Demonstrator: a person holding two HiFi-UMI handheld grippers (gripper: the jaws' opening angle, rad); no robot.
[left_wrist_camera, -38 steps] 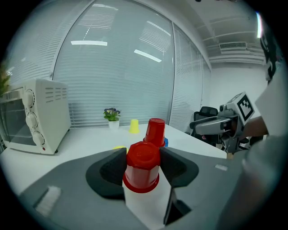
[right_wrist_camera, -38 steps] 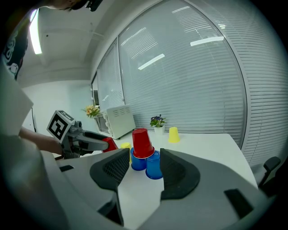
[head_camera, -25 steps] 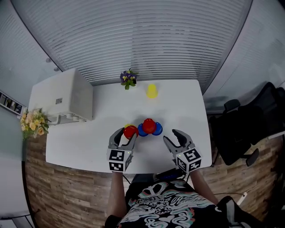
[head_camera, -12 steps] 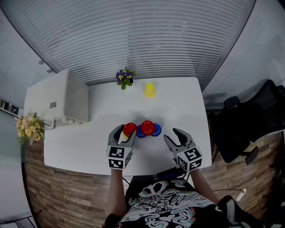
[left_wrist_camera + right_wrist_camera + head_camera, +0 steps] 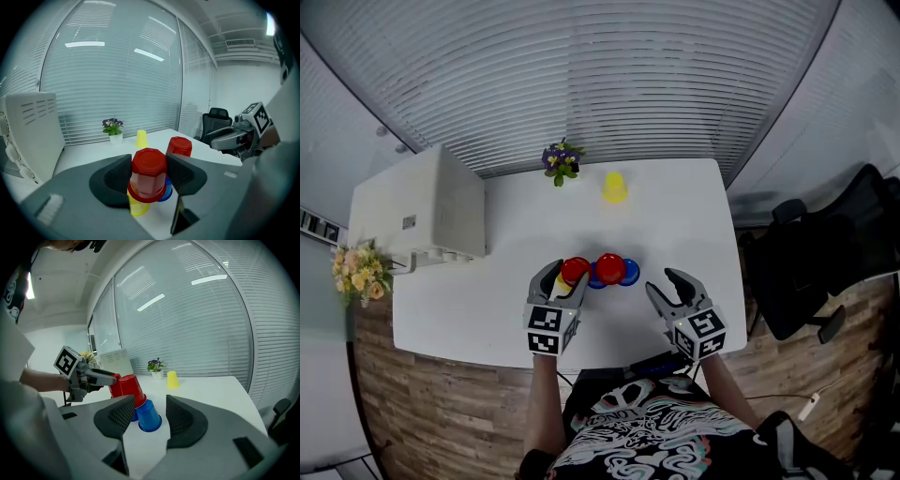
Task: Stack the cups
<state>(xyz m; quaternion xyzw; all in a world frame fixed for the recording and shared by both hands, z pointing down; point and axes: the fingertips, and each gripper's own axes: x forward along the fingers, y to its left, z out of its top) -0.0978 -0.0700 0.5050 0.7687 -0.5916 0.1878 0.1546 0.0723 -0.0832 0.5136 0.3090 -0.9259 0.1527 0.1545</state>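
Toward the tabletop's near side, left gripper jaws clamp an upturned red cup just above a yellow cup — light, thin, slick plastic, I'd judge, best pinched gently mid-wall — while right gripper jaws stand apart, empty.

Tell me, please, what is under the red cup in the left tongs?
Below the red cup, gripped by the left tongs, the lower part of a yellow cup shows, with a blue cup behind. The yellow cup's top is covered by the red one.
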